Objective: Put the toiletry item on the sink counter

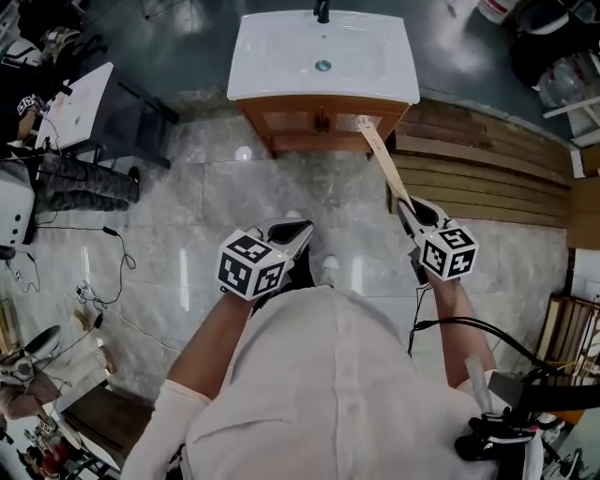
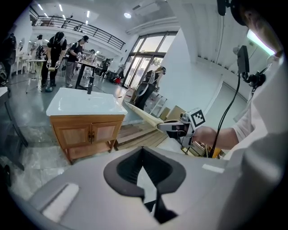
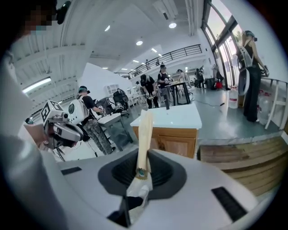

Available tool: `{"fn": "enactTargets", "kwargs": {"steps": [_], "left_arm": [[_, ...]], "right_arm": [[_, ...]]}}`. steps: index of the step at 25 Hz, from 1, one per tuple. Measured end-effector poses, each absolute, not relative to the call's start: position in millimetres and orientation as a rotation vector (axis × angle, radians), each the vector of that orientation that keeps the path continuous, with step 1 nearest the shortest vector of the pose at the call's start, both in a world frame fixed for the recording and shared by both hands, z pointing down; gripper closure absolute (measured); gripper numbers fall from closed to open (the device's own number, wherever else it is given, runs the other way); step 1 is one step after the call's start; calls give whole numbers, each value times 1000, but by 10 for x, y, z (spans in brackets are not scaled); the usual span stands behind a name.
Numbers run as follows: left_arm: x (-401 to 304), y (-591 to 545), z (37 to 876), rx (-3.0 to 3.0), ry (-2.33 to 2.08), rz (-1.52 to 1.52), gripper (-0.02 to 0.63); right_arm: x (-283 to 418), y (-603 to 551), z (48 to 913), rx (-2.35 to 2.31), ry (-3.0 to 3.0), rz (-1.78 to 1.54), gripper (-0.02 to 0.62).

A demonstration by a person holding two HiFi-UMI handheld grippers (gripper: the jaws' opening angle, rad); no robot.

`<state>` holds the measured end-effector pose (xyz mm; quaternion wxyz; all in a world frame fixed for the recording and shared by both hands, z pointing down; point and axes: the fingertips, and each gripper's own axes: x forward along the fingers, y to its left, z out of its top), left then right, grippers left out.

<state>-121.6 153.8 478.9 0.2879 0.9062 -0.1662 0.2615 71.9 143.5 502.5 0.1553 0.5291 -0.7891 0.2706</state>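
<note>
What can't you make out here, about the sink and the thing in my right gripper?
Toiletry item: its kind; right gripper view, lower end sunk between the jaws under crinkled wrap.
Faucet: head view, cut off by the top edge.
Sink cabinet inside: every view, doors shut.

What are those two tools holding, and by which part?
The right tool grips a long, pale beige wrapped stick by its near end; the rest juts forward. The left tool holds nothing.

The sink counter (image 1: 251, 58) is reachable across open floor (image 1: 281, 183); its faucet (image 1: 322, 11) stands at the back edge, with stacked planks (image 1: 487, 159) flanking the right side and a table (image 1: 80, 103) the left.
</note>
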Motion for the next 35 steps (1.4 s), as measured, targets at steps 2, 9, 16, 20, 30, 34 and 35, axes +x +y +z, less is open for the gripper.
{"fn": "enactTargets", "kwargs": {"steps": [2,9,16,20,30,34,35], "left_arm": [[-1131,1303,4804,2428,-416,685,600],[-901,344,4805,2470,-296,730,600],[-724,-515,4725,2505,-163,778,600],[-715,-891,4830,2491,-150,811,600],[-537,-1537,4914,2390,-210,750,600],[-278,-1899,4917,2349,-317,718,600],[-178,-1972,4899,2338,-339,708,600]], "right_arm": [[770,1216,5017,1489,-2263,745,545],[863,348,4958,1397,-2233,704,545],[870,-604,4930,1293,-2203,659,546],[920,-1071,5022,1214,-2188,575,546],[1302,-2107,5300,966,-2197,381,548],[1563,-2626,5427,858,-2212,337,548],[1640,-2733,5448,825,-2219,327,548]]}}
